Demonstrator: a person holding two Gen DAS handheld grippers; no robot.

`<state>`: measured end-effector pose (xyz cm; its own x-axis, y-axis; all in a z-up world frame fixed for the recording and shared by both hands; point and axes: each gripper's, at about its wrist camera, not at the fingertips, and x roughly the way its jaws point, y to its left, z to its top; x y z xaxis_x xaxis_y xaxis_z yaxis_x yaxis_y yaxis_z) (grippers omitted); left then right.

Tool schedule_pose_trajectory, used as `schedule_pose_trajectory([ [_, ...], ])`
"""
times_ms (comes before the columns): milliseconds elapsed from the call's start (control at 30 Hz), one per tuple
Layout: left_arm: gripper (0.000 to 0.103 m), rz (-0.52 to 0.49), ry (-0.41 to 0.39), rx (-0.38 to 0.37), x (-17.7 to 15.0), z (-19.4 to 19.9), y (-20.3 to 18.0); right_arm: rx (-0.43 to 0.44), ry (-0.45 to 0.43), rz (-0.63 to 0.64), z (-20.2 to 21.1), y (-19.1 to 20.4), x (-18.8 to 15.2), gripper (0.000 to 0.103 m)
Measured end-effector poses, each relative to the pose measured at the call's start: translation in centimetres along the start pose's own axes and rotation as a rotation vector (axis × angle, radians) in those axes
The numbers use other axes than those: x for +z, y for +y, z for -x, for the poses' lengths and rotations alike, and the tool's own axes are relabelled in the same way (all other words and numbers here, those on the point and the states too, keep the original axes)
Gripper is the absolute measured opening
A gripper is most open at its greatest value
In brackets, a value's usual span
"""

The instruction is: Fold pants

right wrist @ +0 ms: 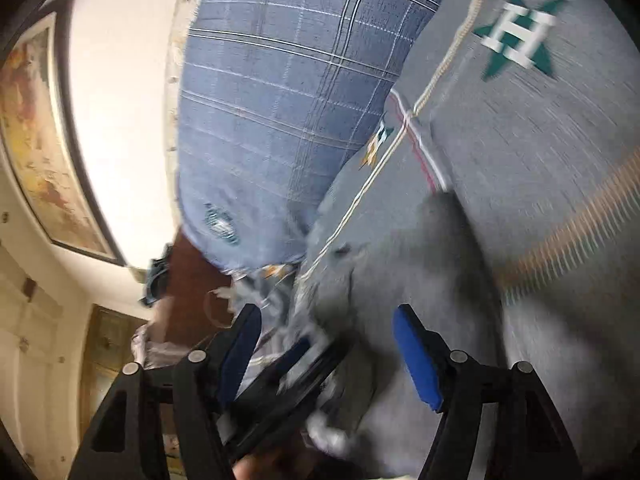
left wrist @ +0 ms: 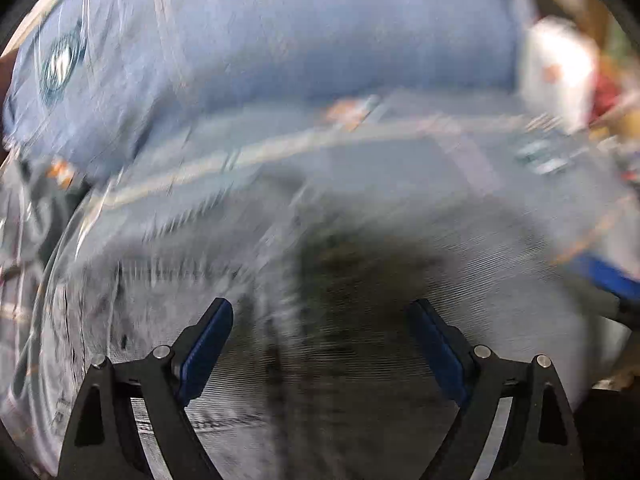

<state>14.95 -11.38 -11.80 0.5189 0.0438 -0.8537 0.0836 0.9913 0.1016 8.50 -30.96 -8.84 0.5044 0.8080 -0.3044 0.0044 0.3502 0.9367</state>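
Here the left hand-held gripper [left wrist: 320, 340] is spread wide and empty over the grey pants [left wrist: 360, 380] lying on the bed cover [right wrist: 560, 140]. The right hand-held gripper [right wrist: 328, 344] also gapes, gripping nothing, pants fabric beneath. One blue checked pillow [right wrist: 280, 100] lies beyond; one framed picture [right wrist: 36, 128] hangs on the wall.

My left gripper [left wrist: 322, 326] and right gripper [right wrist: 326, 338] share black angular frames, silver round screws and blue finger pads [right wrist: 416, 360].
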Motion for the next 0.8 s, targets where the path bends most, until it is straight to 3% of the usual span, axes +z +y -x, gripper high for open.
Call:
schedule_pose_trajectory([
  [67, 0.092, 0.088, 0.000, -0.060, -0.1, -0.1, 1.2, -0.004, 0.085, -0.002, -0.3, -0.9, -2.6, 0.076],
  [100, 0.092, 0.101, 0.012, -0.045, 0.1, 0.3, 1.4, -0.042, 0.125, -0.004, -1.0, -1.5, -3.3, 0.077],
  [133, 0.091, 0.105, 0.007, -0.039, 0.3, 0.9, 1.3, -0.141, 0.195, -0.023, -2.4, -3.1, -4.5, 0.077],
  [267, 0.091, 0.096, -0.151, -0.096, 1.8, 5.6, 0.2, -0.097, 0.162, -0.058, -2.0, -3.9, -4.9, 0.074],
  [333, 0.091, 0.036, -0.203, -0.099, 3.1, 6.2, -1.4, -0.092, 0.157, -0.062, -2.1, -4.1, -4.9, 0.074],
  [400, 0.091, -0.004, -0.136, -0.133, 4.6, 4.0, -2.5, -0.087, 0.156, -0.049, -1.9, -4.0, -4.9, 0.074],
  [500, 0.096, 0.005, 0.030, 0.063, 4.4, -2.2, -1.7, -0.067, 0.150, -0.051, -1.6, -4.1, -5.2, 0.074],
  [533, 0.101, 0.052, 0.010, 0.014, 4.0, -2.5, -0.7, -0.059, 0.153, -0.053, -1.6, -4.1, -5.3, 0.074],
  [600, 0.103, 0.099, -0.012, 0.024, 3.3, -2.2, 0.2, -0.049, 0.158, -0.049, -0.6, -4.8, -5.5, 0.074],
  [700, 0.102, 0.029, -0.037, 0.085, 3.7, -1.1, -1.2, -0.058, 0.157, -0.045, -1.0, -5.0, -5.6, 0.074],
  [800, 0.101, 0.042, -0.097, 0.017, 4.0, 1.5, -0.6, -0.067, 0.155, -0.035, -1.4, -4.6, -5.6, 0.074],
])
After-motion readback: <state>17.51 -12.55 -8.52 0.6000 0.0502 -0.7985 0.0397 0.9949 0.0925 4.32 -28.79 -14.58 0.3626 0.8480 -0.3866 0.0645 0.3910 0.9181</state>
